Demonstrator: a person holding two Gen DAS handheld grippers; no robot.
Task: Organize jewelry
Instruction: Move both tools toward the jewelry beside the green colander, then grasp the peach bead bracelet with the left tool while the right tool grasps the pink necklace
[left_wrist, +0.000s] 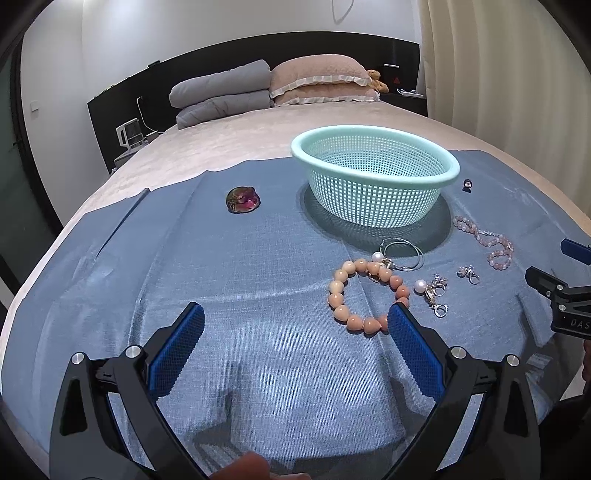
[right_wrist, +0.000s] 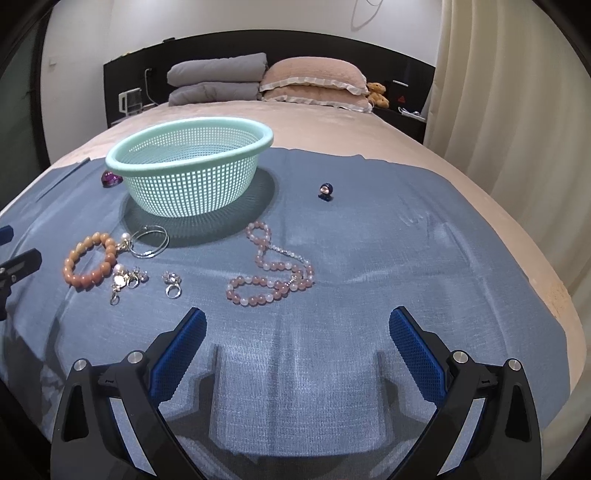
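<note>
A mint green mesh basket (left_wrist: 375, 162) (right_wrist: 188, 147) stands empty on a blue cloth (left_wrist: 240, 277) (right_wrist: 369, 240). In front of it lie an orange bead bracelet (left_wrist: 341, 308) (right_wrist: 86, 278), thin silver hoops (left_wrist: 402, 253) (right_wrist: 149, 242), pearl charms with clasps (left_wrist: 430, 291) (right_wrist: 123, 278), a sparkly ring (left_wrist: 467, 273) (right_wrist: 171, 282) and a pink bead necklace (left_wrist: 487, 238) (right_wrist: 271, 269). A purple gem brooch (left_wrist: 243, 199) (right_wrist: 110, 178) lies left of the basket, a small dark ring (left_wrist: 467, 183) (right_wrist: 325, 190) right of it. My left gripper (left_wrist: 295, 319) is open and empty, its right finger by the orange bracelet. My right gripper (right_wrist: 297, 325) is open and empty, just short of the pink necklace.
The cloth covers the foot of a beige bed (left_wrist: 240, 136) (right_wrist: 332, 122). Grey folded quilts (left_wrist: 221, 92) (right_wrist: 218, 79), pink pillows (left_wrist: 321, 79) (right_wrist: 314, 79) and a teddy bear (right_wrist: 377, 93) sit at the dark headboard. Cream curtains (right_wrist: 517, 110) hang on the right.
</note>
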